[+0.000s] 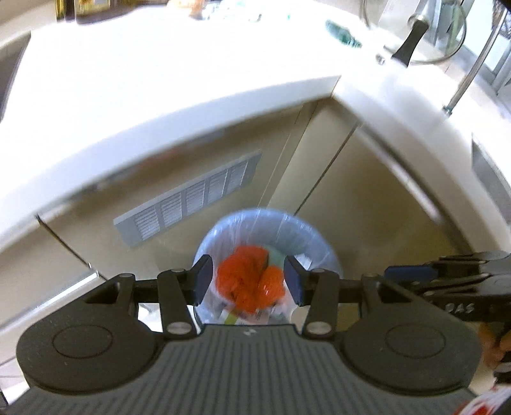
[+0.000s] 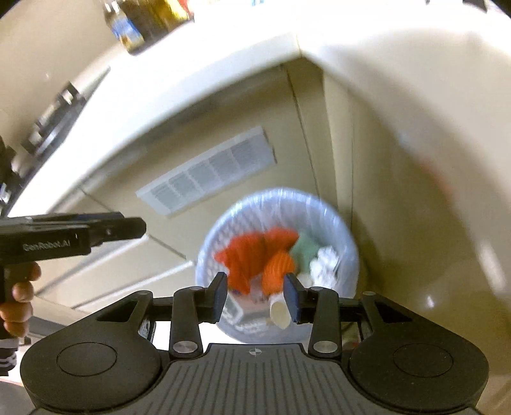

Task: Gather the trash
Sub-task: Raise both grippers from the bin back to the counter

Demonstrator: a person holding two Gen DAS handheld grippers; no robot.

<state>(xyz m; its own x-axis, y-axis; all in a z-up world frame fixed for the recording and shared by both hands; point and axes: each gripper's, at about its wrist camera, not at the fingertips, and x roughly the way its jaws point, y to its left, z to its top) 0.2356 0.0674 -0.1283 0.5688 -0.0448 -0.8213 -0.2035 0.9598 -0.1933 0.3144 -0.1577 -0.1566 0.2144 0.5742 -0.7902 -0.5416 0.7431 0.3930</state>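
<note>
A round bin with a clear liner (image 1: 289, 237) (image 2: 338, 223) stands on the floor in the cabinet corner. Inside lie crumpled orange trash (image 1: 247, 282) (image 2: 252, 255), a green piece (image 2: 303, 250), white crumpled paper (image 2: 325, 265) and a white cup (image 2: 279, 311). My left gripper (image 1: 249, 281) is open and empty, hovering above the bin. My right gripper (image 2: 257, 295) is open and empty, also above the bin. The left gripper also shows in the right wrist view (image 2: 80, 233), and the right gripper in the left wrist view (image 1: 447, 277).
A white counter (image 1: 159, 95) (image 2: 191, 73) wraps around the corner above beige cabinets. A vent grille (image 1: 188, 201) (image 2: 207, 172) is in the cabinet face behind the bin. A glass pan lid (image 1: 415, 35) and a green item (image 1: 343, 33) lie on the counter. Bottles (image 2: 143, 22) stand at the back.
</note>
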